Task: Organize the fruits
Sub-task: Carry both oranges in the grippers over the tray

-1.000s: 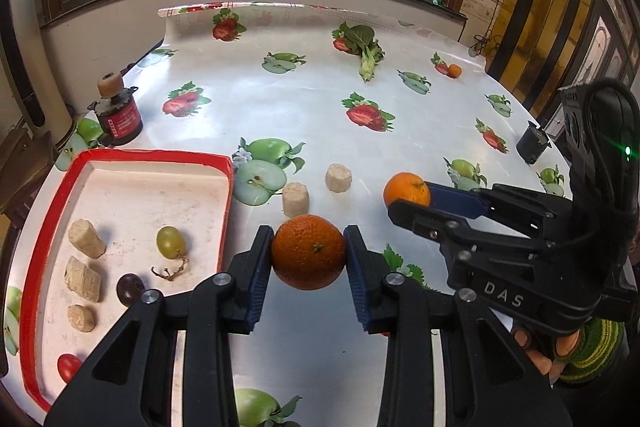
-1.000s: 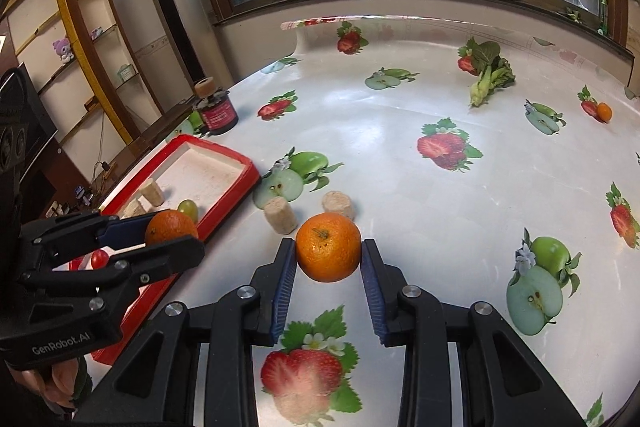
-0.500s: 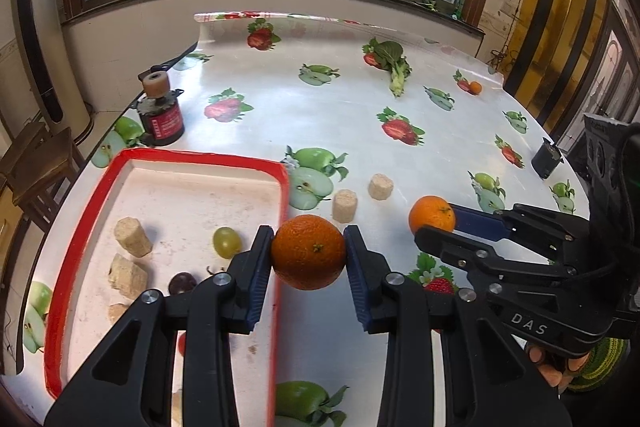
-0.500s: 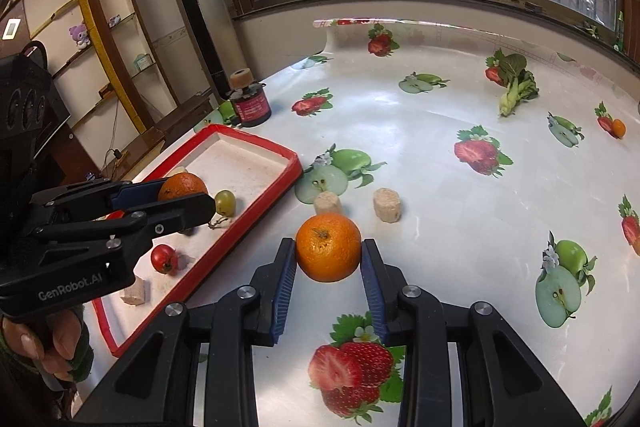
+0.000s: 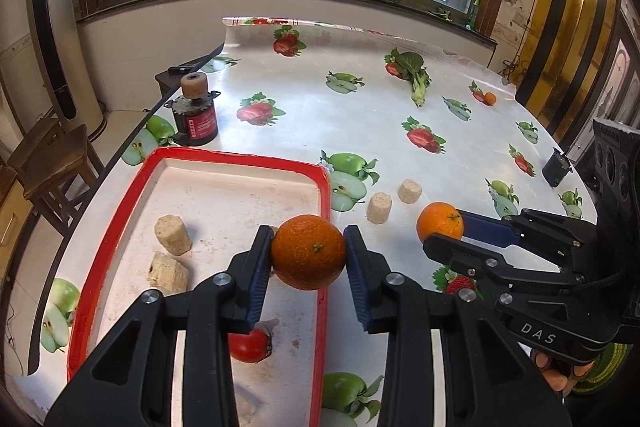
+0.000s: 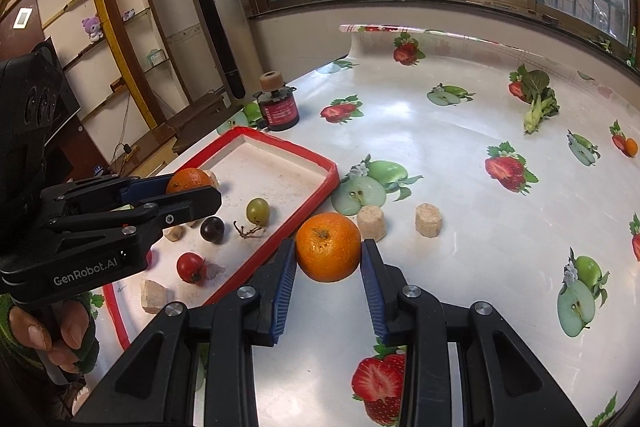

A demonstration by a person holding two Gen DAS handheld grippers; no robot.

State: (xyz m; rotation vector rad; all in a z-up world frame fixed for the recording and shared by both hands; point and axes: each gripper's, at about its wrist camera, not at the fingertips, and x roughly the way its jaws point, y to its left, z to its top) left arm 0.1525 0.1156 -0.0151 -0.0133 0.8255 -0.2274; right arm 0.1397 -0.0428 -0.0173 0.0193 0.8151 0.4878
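left claw [image 5: 308,259]: you're gripping a dark orange [image 5: 309,251], hovering over the red tray's [image 5: 325,195] right rim.
right claw [image 6: 328,259]: gripping a lighter orange [image 6: 328,246], lower centre, tray lying to its left.
nearer: left.

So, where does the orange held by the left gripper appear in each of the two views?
Left wrist view: the orange sits at centre, low in the picture, clamped by the left gripper over the right rim of the red tray.
Right wrist view: the same orange is at the left, mid-height, partly hidden by the near finger.
Shared landmark: the red-labelled can beyond the tray's far end.
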